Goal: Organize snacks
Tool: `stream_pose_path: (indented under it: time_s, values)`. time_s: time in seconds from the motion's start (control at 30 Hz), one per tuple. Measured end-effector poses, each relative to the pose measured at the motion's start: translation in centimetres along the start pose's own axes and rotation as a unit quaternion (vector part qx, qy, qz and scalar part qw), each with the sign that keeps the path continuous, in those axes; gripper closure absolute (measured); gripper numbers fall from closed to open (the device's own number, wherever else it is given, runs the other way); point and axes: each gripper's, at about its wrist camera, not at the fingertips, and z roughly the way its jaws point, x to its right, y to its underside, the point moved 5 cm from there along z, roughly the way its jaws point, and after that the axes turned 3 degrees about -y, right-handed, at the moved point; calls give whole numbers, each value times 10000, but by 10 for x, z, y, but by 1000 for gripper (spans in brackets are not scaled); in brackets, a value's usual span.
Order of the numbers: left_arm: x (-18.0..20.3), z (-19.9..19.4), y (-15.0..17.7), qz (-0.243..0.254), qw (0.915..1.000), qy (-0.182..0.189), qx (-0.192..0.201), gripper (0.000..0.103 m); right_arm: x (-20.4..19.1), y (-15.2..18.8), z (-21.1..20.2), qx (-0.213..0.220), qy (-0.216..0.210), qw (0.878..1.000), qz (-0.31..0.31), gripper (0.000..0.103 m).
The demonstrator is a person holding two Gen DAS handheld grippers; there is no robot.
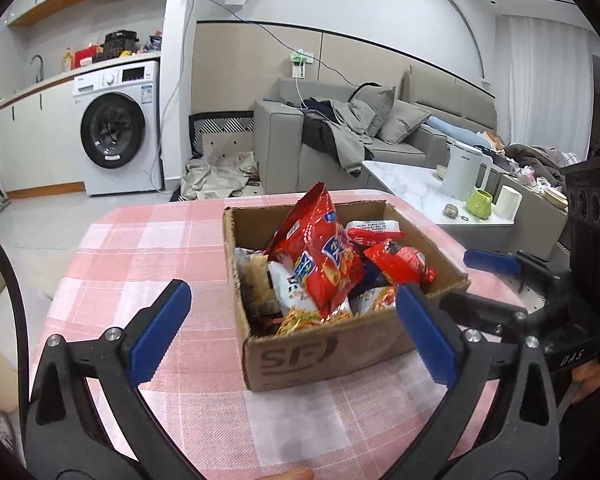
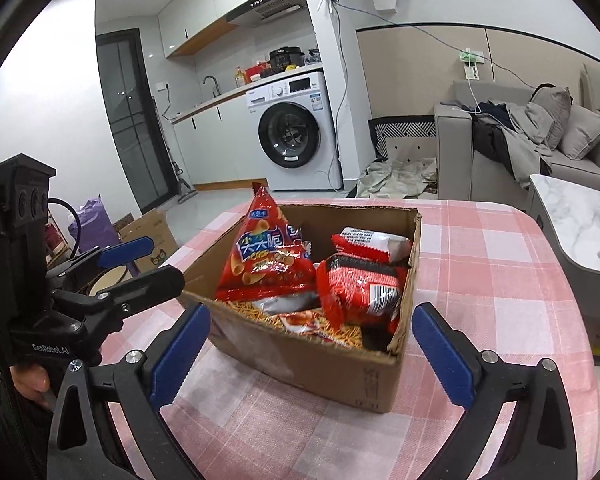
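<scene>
- Cardboard box (image 1: 332, 354), open-topped, standing on the table straight ahead of our left gripper (image 1: 294, 330) and just beyond its fingertips; ahead of our right gripper (image 2: 310, 346) too.
- Snack packets, heaped inside the box: one large red chip bag (image 1: 320, 248) standing upright and rising above the rim, smaller red packets (image 2: 360, 280) beside it toward our right gripper's right finger, and white and orange-patterned packets underneath.
- Left gripper: we hold it wide open, blue pads (image 1: 160, 330) spread well apart, nothing between them.
- Right gripper: likewise spread wide, holding nothing, the box's near wall showing between its fingers.
- Table (image 1: 148, 240): covered by a pink and white checked cloth.
- Beyond the box: washing machine (image 2: 294, 136) against the far wall, grey sofa (image 1: 380, 136) with clothes, and a low marble-topped table (image 1: 412, 184) carrying a white kettle (image 1: 462, 170).
</scene>
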Motion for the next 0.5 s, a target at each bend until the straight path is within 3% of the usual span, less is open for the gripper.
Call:
stream_pose_path:
  time_s: [0.33,0.5]
  values:
    - [-2,-22,27,69,9997,-99,202,1,2,15,-20,548,-157,9984,-1,1]
    - [-5,-26,35,22,9995,-147,274,1,0,25,-24,596,-101,9981,-80,0]
